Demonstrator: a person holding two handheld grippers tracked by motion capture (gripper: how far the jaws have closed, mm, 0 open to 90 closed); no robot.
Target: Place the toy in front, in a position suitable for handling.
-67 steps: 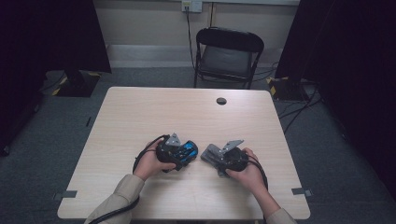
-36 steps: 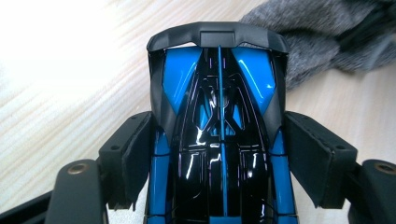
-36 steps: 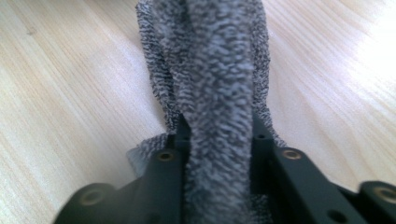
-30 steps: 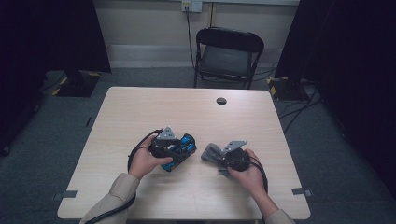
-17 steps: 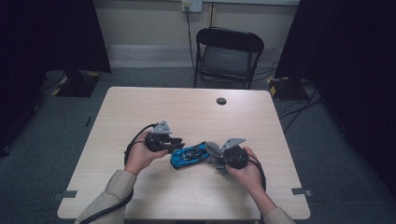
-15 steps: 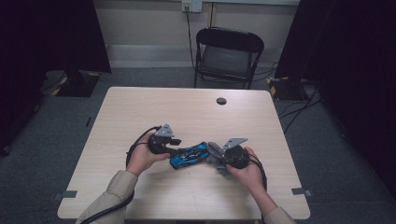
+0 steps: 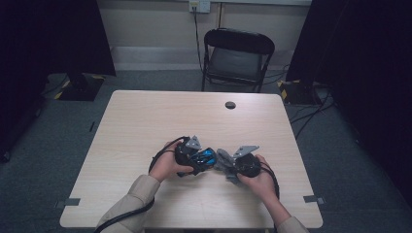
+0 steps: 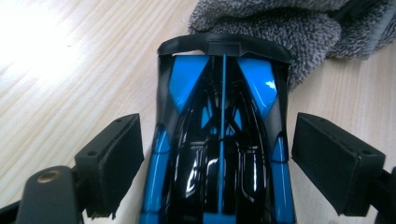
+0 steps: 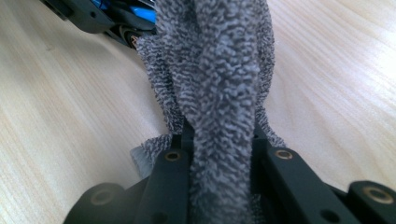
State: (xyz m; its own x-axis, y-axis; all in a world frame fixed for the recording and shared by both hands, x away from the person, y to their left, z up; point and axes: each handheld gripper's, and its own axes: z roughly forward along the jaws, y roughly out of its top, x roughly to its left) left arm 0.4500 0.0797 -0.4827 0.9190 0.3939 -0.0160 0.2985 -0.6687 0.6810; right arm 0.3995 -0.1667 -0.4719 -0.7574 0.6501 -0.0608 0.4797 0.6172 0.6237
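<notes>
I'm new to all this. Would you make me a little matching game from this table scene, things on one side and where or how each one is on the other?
Things:
1. blue and black toy car
2. grey fluffy cloth
3. black folding chair
4. small round black disc

States:
A. pinched in the shut right gripper
B. between the open pads of the left gripper
C. beyond the far edge of the wooden table
D. alone on the far part of the tabletop

Pairs: 1-B, 2-A, 3-C, 4-D
</notes>
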